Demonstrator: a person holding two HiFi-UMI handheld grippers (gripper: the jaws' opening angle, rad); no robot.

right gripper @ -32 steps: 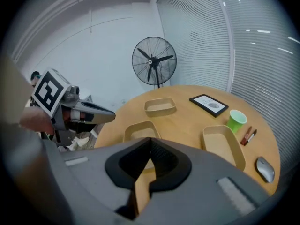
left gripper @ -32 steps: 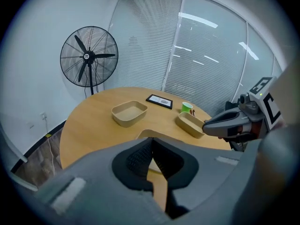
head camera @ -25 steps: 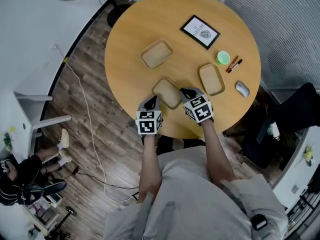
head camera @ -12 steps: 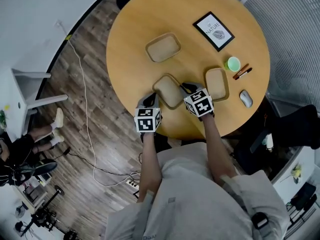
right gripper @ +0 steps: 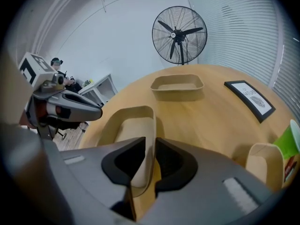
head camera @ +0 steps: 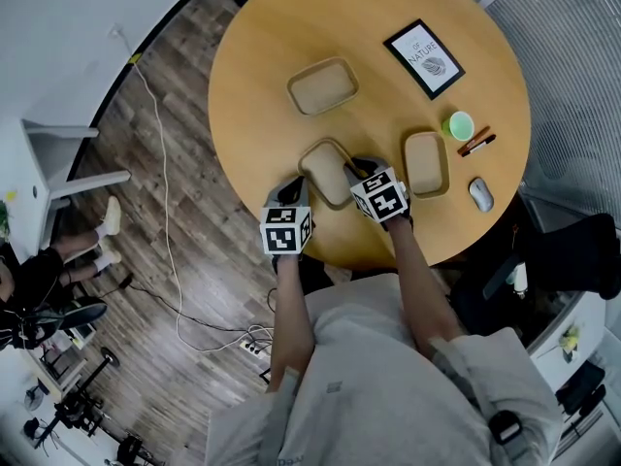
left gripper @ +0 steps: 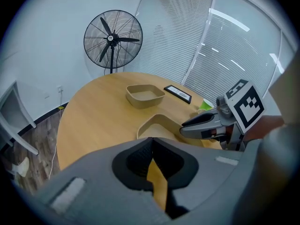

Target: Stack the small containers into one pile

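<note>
Three tan containers sit on the round wooden table (head camera: 262, 66). The near container (head camera: 325, 171) lies between my grippers, the far container (head camera: 322, 85) sits behind it, and the right container (head camera: 426, 163) lies beside it. My right gripper (head camera: 359, 170) is shut on the near container's right wall (right gripper: 149, 125), which stands between the jaws of my right gripper (right gripper: 150, 142). My left gripper (head camera: 295, 188) sits at that container's near left corner. In the left gripper view my left gripper (left gripper: 152, 142) has its tips together, and the near container (left gripper: 159, 124) lies just beyond them.
A framed picture (head camera: 424, 58), a green cup (head camera: 459, 125), pens (head camera: 476, 144) and a mouse (head camera: 480, 194) lie on the table's right side. A standing fan (left gripper: 113, 39) is behind the table. A black chair (head camera: 572, 250) is at the right. The table's near edge is under my hands.
The head view has shifted a little. Both grippers stay at the near container, and no container has visibly moved.
</note>
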